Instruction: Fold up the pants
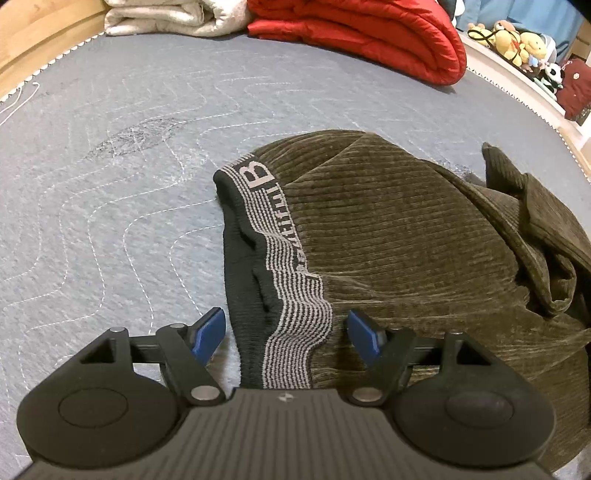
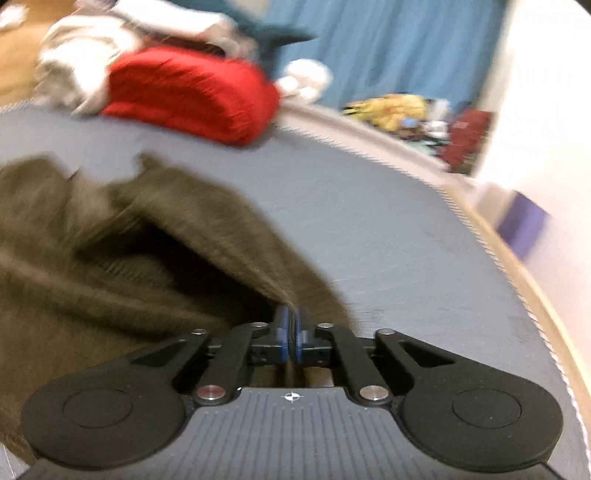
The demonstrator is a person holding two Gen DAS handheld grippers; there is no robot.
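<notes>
**Q:** State the position of the work item and the condition of each claw.

**A:** The pants (image 1: 388,236) lie bunched on the grey quilted mattress (image 1: 110,166), to the right of centre in my left wrist view. The striped waistband (image 1: 295,295) runs from the far side toward me. My left claw (image 1: 286,330) stands apart, one blue pad (image 1: 210,328) on each side of the near end of the waistband; neither pad presses on it. My right claw (image 2: 291,325) is together, clamped on an edge of the brown corduroy; that view is blurred, so I cannot tell which part of the garment it holds.

**Q:** Which step is in hand?

**A:** In my judgement, an early one: securing grips so the garment can be spread flat. No fold is visible; the cloth sits in a heap.

**Q:** What does the next move call for?

**A:** Close the left claw on the waistband. Then draw both claws apart to tension the cloth. Keep clear of the red quilt (image 1: 362,40) and the white blanket (image 1: 166,18) at the far edge of the mattress.
</notes>
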